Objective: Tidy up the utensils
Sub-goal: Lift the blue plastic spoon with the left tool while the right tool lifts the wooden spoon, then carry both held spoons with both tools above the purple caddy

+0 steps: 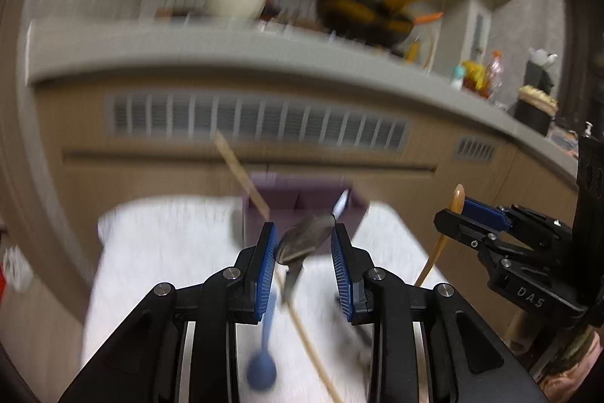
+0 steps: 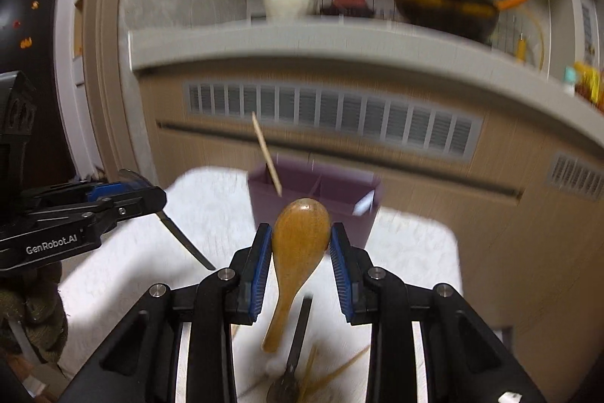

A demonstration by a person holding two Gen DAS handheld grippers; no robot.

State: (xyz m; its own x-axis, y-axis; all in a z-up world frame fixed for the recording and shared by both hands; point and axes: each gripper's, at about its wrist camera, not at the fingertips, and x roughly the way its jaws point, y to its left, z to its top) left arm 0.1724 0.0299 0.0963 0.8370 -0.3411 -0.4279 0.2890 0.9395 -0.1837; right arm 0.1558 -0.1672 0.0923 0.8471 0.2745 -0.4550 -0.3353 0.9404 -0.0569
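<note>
A metal spoon (image 1: 305, 240) is held by its bowl between the narrowed jaws of the left gripper (image 1: 305, 246), its handle hanging down above the white-covered bench (image 1: 170, 252). On the cloth below, a blue spoon (image 1: 262, 365) and a wooden chopstick (image 1: 313, 346) are seen, blurred. A purple utensil holder (image 2: 317, 191) stands at the bench's far edge with one chopstick (image 2: 266, 153) leaning in it. A wooden spoon (image 2: 300, 237) is clamped at its bowl by the right gripper (image 2: 301, 240), handle down.

Motion blurs the purple organizer (image 2: 313, 191) (both views) and shelf clutter (image 1: 362, 14).
</note>
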